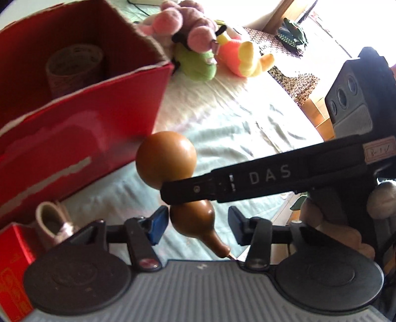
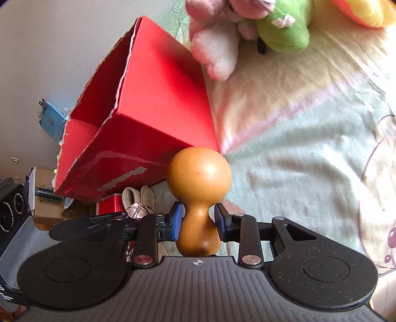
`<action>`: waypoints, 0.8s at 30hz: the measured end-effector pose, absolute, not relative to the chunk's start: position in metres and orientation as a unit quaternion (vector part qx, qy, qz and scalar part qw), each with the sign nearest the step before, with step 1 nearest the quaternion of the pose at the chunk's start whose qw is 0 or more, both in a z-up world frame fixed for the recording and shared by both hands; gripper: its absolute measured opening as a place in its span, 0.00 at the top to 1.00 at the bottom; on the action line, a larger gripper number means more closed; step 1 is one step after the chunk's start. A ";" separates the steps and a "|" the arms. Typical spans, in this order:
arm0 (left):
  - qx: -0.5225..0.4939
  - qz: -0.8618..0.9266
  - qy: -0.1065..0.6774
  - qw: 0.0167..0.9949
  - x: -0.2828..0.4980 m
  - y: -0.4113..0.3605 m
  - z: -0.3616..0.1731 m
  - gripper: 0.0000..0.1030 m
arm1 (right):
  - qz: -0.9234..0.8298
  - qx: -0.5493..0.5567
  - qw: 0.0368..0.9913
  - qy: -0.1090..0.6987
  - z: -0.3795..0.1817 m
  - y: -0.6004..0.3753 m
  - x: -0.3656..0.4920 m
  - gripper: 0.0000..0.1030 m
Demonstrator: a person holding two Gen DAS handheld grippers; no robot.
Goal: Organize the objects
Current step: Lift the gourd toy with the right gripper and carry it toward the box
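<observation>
Beside the red box [image 2: 153, 104], the right gripper's [image 2: 198, 224] fingers clamp the gourd's [image 2: 199, 178] waist; the left gripper's [image 1: 196, 226] fingers stand apart.

Daylight is pouring in from the window [image 1: 329, 14], blowing out that corner and washing the bed sheet [image 1: 222, 119] pale. Glare is glinting off the gourd [image 2: 198, 173]. Fisheye bending is curving the edges, and the red box [image 1: 74, 123] is blurring.

This looks like a bedroom in a home. A bed [image 1: 235, 119] with a soft, pale sheet fills most of the view. Soft toys [image 1: 198, 42] lie in a heap on it. A red cardboard box [image 1: 81, 119] sits on the bed too.
</observation>
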State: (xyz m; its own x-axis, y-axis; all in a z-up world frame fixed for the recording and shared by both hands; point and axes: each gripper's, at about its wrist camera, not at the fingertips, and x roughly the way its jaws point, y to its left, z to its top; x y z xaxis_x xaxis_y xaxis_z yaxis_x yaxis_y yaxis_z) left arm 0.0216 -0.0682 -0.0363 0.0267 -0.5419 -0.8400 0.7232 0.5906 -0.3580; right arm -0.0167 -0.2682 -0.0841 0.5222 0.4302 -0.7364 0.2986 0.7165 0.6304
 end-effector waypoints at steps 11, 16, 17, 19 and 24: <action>0.104 -0.467 0.476 0.738 0.014 -0.142 0.003 0.57 | 0.054 0.351 0.826 0.438 -0.044 -0.327 -0.025 0.70; 0.101 -0.456 0.432 0.771 0.017 -0.163 0.031 0.57 | 0.095 0.355 0.840 0.399 -0.025 -0.337 -0.008 0.70; 0.098 -0.450 0.425 0.779 0.019 -0.163 0.037 0.57 | 0.105 0.352 0.843 0.392 -0.021 -0.338 -0.006 0.70; 0.089 -0.438 0.416 0.792 0.023 -0.160 0.047 0.57 | 0.118 0.341 0.850 0.383 -0.012 -0.329 0.007 0.70; 0.086 -0.410 0.387 0.821 0.029 -0.144 0.072 0.57 | 0.165 0.330 0.857 0.359 0.010 -0.321 0.023 0.70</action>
